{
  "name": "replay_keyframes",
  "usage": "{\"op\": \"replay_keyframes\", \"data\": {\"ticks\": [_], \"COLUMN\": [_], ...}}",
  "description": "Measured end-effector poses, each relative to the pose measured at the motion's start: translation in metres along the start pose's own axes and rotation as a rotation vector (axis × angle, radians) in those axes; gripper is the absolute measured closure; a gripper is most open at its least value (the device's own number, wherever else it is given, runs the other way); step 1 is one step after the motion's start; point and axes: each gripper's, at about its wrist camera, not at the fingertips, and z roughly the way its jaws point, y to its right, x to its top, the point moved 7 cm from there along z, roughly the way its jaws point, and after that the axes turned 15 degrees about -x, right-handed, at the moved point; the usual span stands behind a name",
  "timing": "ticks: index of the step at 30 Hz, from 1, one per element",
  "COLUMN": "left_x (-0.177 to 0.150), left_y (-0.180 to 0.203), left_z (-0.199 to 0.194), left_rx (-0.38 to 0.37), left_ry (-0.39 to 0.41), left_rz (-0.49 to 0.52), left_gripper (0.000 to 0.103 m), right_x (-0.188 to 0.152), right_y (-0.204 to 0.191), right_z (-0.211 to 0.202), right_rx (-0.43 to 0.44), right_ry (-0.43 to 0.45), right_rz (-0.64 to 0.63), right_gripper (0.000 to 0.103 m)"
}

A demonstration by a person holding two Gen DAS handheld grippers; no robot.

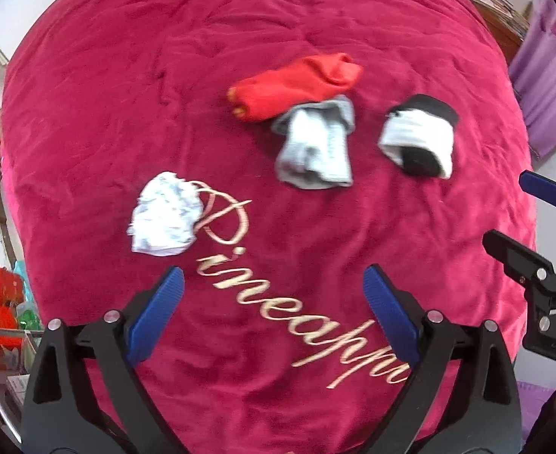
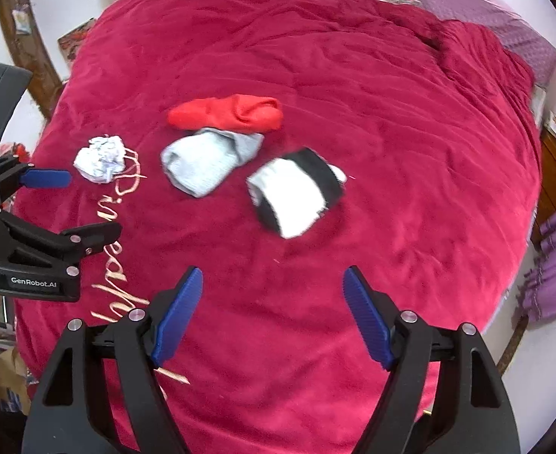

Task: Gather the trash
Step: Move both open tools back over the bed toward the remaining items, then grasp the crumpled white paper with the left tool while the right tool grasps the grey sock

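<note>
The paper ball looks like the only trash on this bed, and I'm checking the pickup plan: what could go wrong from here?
1. The gray sock, red sock and black-and-white sock lie nearby and could be grabbed instead.
2. The open left claw could pinch the blanket under the paper ball.

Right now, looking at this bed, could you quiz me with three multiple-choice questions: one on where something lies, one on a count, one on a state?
1. Where does the crumpled paper ball lie?
A. beside the gold lettering
B. on the red sock
C. on the floor

2. How many sock bundles lie on the red blanket?
A. one
B. three
C. five

3. How is the left hand-held gripper?
A. shut on paper
B. shut on a sock
C. open, holding nothing

Answers: 1 A, it touches the first letter. 2 B: the red sock, grey sock and black-and-white sock. 3 C, blanket shows between its spread fingers.
</note>
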Motion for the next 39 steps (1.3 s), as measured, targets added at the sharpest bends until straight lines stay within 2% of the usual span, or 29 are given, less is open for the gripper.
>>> {"op": "replay_keyframes", "data": {"ticks": [11,20,23,24,25,26,27,39], "left_x": [0.003,0.016,0.027,0.03,0.032,0.031,0.031,0.031], "left_y": [-0.05,-0.09,-0.097,-0.097,-0.099,-0.101,-0.102,-0.111], "left_z": [-0.002,0.02,0.039,0.043,0.049,0.056,0.061,0.062], "left_rx": [0.01,0.043,0.063,0.058,0.053,0.026,-0.015,-0.037], "left_ry": [0.004,-0.03,-0.054,-0.052,-0.054,-0.078,-0.095,-0.08], "left_rz": [-0.062,-0.08,-0.044,-0.032,-0.025,-0.036,-0.055,-0.044], "left_gripper": [0.009,0.006,0.006,0.013,0.024,0.053,0.056,0.05], "right_x": [0.031,0.06,0.068,0.07,0.072,0.075,0.077,0.087], "right_y": [-0.043,-0.084,-0.092,-0.094,-0.096,-0.099,-0.1,-0.107], "right_z": [0.012,0.035,0.044,0.048,0.051,0.056,0.06,0.11], "right_rx": [0.038,0.087,0.095,0.097,0.1,0.104,0.105,0.031], "right_ry": [-0.006,-0.024,-0.038,-0.045,-0.051,-0.06,-0.067,-0.139], "right_rz": [-0.081,-0.14,-0.143,-0.142,-0.141,-0.138,-0.136,-0.132], "right_gripper": [0.027,0.026,0.024,0.023,0.024,0.024,0.024,0.024]}}
